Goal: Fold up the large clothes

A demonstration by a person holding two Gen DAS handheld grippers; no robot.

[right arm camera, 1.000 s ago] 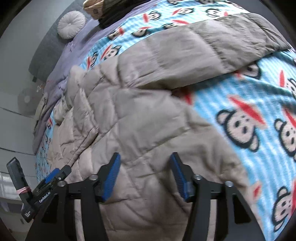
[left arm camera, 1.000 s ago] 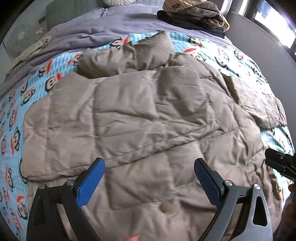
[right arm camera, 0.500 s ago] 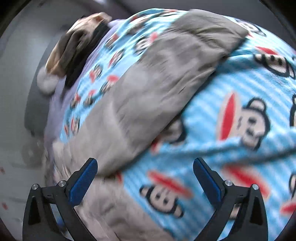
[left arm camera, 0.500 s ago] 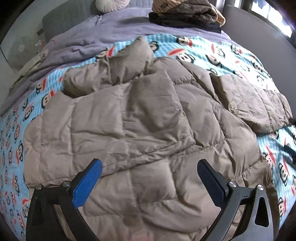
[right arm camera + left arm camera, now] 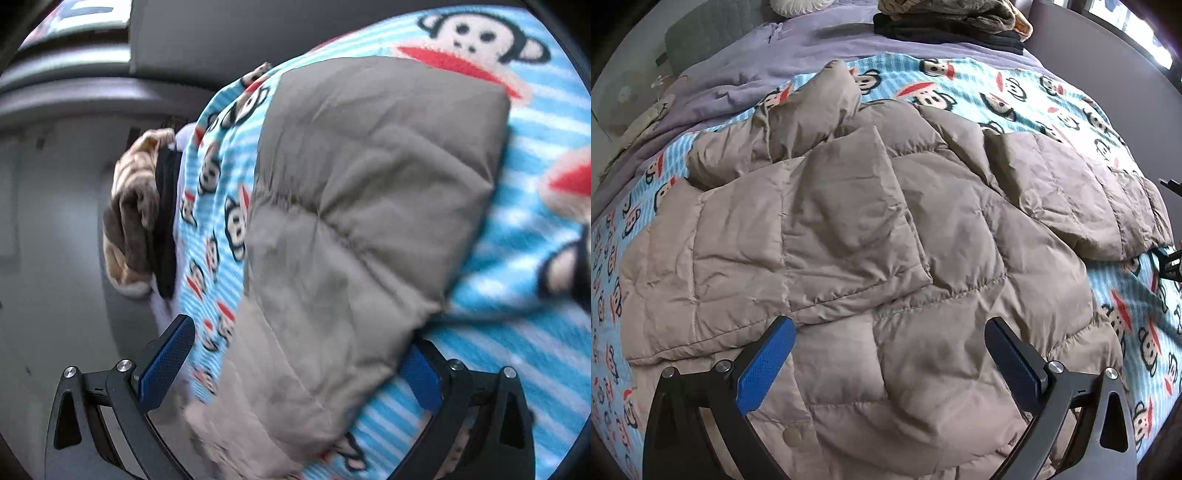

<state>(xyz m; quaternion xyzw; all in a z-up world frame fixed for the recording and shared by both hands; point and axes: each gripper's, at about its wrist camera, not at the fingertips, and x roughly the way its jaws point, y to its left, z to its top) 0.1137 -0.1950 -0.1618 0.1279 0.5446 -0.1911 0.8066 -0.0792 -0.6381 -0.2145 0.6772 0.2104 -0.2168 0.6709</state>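
A taupe quilted puffer jacket [image 5: 886, 229] lies spread on a bed, one front panel folded across its body. Its right sleeve [image 5: 1071, 192] stretches out toward the bed's right side. My left gripper [image 5: 886, 354] hangs open above the jacket's lower part, with nothing between its blue pads. In the right wrist view the sleeve's cuff end [image 5: 351, 221] fills the middle. My right gripper [image 5: 295, 362] stands open around the sleeve, which hides part of the right finger. The pads do not press on it. The picture is blurred.
A blue monkey-print blanket [image 5: 997, 92] covers the bed under the jacket. A pile of folded clothes [image 5: 953, 18] sits at the far end on a purple cover [image 5: 757, 74], and shows again [image 5: 133, 221] in the right wrist view. A grey panel [image 5: 1108, 55] borders the right.
My right gripper opened wide, rolled, and swung from the jacket's body out to the sleeve's end. My left gripper drifted a little over the jacket and stayed open.
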